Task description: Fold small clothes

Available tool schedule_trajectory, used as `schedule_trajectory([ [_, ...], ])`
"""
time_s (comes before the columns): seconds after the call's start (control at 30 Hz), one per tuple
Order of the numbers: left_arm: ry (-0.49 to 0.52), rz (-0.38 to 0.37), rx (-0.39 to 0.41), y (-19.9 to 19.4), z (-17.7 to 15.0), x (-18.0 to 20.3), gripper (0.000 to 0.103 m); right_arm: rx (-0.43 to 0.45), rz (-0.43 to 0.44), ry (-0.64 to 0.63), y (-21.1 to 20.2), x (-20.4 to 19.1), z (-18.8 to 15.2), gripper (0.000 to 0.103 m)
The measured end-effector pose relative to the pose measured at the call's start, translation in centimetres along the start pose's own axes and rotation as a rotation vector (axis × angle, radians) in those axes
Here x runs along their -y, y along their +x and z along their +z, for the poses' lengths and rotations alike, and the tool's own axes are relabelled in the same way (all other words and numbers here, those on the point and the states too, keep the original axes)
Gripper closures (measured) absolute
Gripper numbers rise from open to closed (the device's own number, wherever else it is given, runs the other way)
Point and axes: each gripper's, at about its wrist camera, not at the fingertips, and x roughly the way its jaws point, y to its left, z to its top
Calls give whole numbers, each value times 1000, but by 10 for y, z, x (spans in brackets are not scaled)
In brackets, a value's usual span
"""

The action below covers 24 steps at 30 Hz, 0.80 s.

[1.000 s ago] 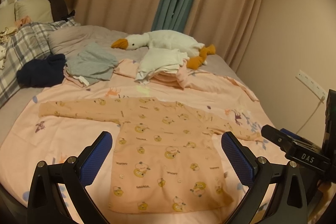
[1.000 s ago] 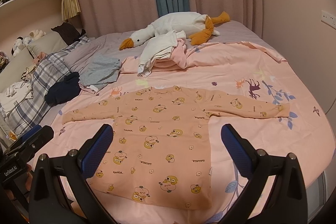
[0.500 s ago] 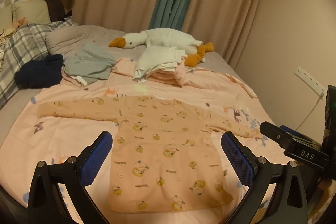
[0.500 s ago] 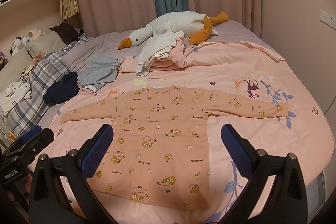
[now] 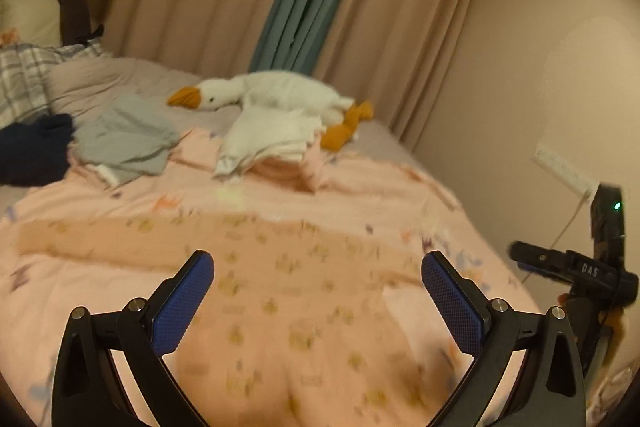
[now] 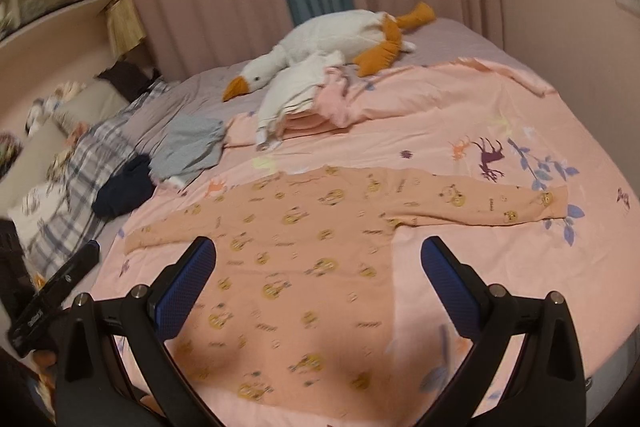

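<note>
A small peach long-sleeved shirt (image 6: pixel 304 247) with yellow cartoon prints lies flat on the pink bedsheet (image 6: pixel 460 123), both sleeves spread out sideways. The left wrist view shows the same shirt (image 5: pixel 304 291), blurred. My left gripper (image 5: pixel 318 263) hovers open above the shirt's body with nothing between its blue pads. My right gripper (image 6: pixel 318 251) is open too, above the shirt's lower half. Each gripper shows at the edge of the other's view: the right gripper (image 5: pixel 576 267) at the far right, the left gripper (image 6: pixel 56 287) at the far left.
A pile of folded white and pink clothes (image 6: pixel 300 99) lies beyond the shirt, with a plush goose (image 6: pixel 340 35) behind it. Grey clothing (image 6: pixel 192 147) and a dark navy garment (image 6: pixel 124 191) lie to the left. A wall (image 5: pixel 540 87) with a socket runs along the bed's right side.
Both grippers have dropped lower and closer to the shirt, which now looks larger in both views. The left wrist view has become blurred from the motion. Both stay open.
</note>
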Motion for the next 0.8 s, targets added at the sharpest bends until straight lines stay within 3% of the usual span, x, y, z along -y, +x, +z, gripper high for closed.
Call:
schedule_trajectory([
  [0.07, -38, 32, 22, 26, -3, -28, 0, -11, -43, 66, 17, 43, 11, 0],
  [0.13, -97, 59, 9, 53, -9, -57, 0, 7, -143, 121, 33, 94, 22, 0],
  [0.27, -231, 102, -159, 116, -31, -110, 1, -61, -287, 299, 69, 211, 26, 3],
  [0.33, -282, 133, -230, 139, -46, -127, 4, -92, -285, 398, 83, 254, 19, 6],
  [0.47, -331, 167, -441, 179, -76, -143, 27, -123, -236, 609, 115, 321, -11, 14],
  [0.57, -255, 167, -411, 176, -84, -137, 28, -125, -267, 645, 131, 341, -22, 23],
  [0.67, -303, 163, -395, 176, -84, -144, 29, -80, -250, 736, 138, 363, -35, 30],
  [0.73, -344, 162, -369, 173, -86, -153, 38, -38, -214, 796, 142, 375, -45, 35],
  [0.8, -339, 211, -359, 173, -88, -157, 60, 34, -189, 821, 137, 381, -53, 48],
])
